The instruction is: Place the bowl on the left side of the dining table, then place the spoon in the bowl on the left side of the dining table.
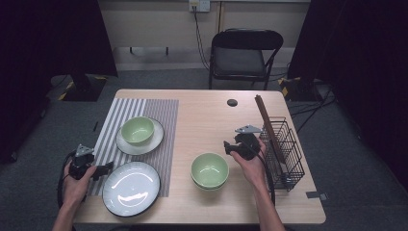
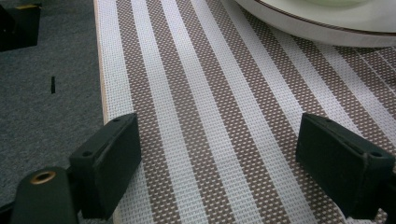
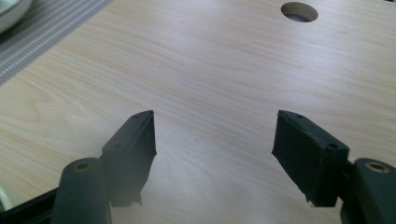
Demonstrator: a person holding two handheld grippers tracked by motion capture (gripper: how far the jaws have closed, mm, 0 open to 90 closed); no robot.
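plate [image 1: 131,187]: near left, half on the mat [image 1: 139,113]; could slide off the near edge if nudged.
left gripper [image 1: 102,169]: jaws apart, empty, just left of the plate.
bowls [image 1: 210,170]: stacked, near centre; a clumsy pinch may tip them.
right gripper [image 1: 230,146]: jaws apart, empty, just right of the bowls, near the rack [image 1: 285,153].

Bare table [image 1: 202,120] lies open between the striped mat [image 1: 161,108] and the wire basket [image 1: 286,154]; green bowl [image 1: 210,170] blocks the near middle.
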